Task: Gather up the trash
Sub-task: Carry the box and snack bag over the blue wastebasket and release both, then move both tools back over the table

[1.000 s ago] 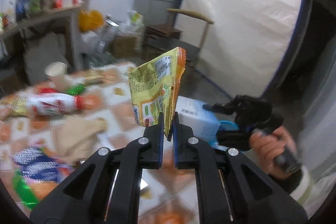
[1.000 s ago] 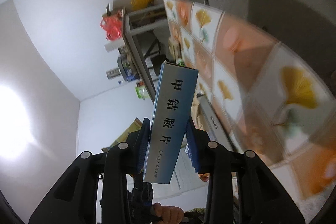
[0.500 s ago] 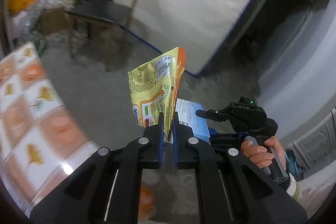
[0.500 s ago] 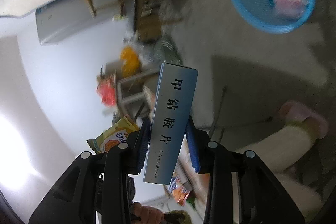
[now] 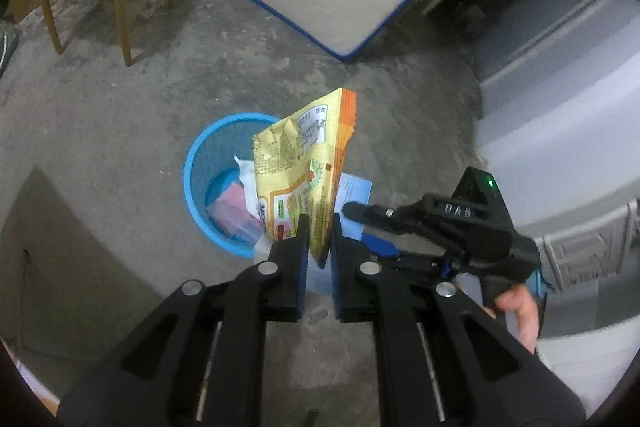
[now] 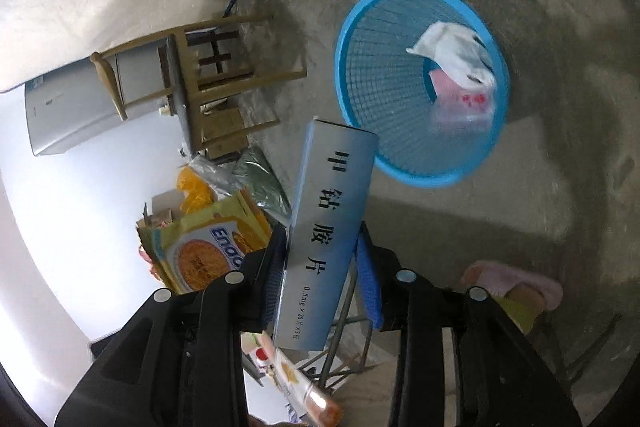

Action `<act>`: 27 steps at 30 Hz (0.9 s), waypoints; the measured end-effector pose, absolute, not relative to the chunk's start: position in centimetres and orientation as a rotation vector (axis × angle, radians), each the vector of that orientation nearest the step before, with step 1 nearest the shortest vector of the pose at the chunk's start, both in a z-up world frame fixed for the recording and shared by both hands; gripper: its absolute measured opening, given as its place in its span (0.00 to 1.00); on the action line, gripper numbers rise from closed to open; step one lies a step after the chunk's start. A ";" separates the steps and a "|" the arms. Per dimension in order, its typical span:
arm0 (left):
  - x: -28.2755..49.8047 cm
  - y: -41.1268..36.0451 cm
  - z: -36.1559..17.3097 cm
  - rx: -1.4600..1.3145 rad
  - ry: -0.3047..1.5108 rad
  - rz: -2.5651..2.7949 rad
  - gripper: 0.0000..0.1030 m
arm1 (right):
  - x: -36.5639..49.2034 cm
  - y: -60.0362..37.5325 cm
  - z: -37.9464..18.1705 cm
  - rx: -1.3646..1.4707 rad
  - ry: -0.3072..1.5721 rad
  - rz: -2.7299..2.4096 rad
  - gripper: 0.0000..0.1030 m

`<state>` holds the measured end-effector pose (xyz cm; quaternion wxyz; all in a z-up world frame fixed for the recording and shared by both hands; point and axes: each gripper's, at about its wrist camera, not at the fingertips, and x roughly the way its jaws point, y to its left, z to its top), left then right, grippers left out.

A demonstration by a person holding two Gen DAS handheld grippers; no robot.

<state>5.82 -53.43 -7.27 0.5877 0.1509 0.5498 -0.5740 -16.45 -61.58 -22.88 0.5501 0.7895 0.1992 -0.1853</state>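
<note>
While left claw [image 5: 318, 227] opens, yellow wrapper [image 5: 306, 179] between jaws above blue basket [image 5: 196, 183]; right claw [image 6: 320, 259] opening, box [image 6: 324, 235] between jaws.

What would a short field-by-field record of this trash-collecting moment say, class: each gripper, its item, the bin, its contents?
left gripper: jaws opening, yellow-orange crinkled snack wrapper between them
right gripper: jaws opening, blue-grey cardboard medicine box between them
bin: round blue plastic mesh basket on grey concrete floor
bin contents: white crumpled paper, pink packet
</note>
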 end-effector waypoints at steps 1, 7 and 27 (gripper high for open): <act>6.1 -54.3 -7.8 0.352 1.284 -1.327 0.37 | -15.8 -61.9 -23.3 1.863 0.479 -0.444 0.48; 7.0 -54.9 -9.6 0.313 1.323 -1.263 0.58 | -17.2 -62.2 -28.0 1.896 0.532 -0.607 0.64; 7.8 -40.1 -2.0 0.199 1.094 -1.271 0.72 | -19.5 -56.2 -16.9 1.435 0.633 -0.668 0.73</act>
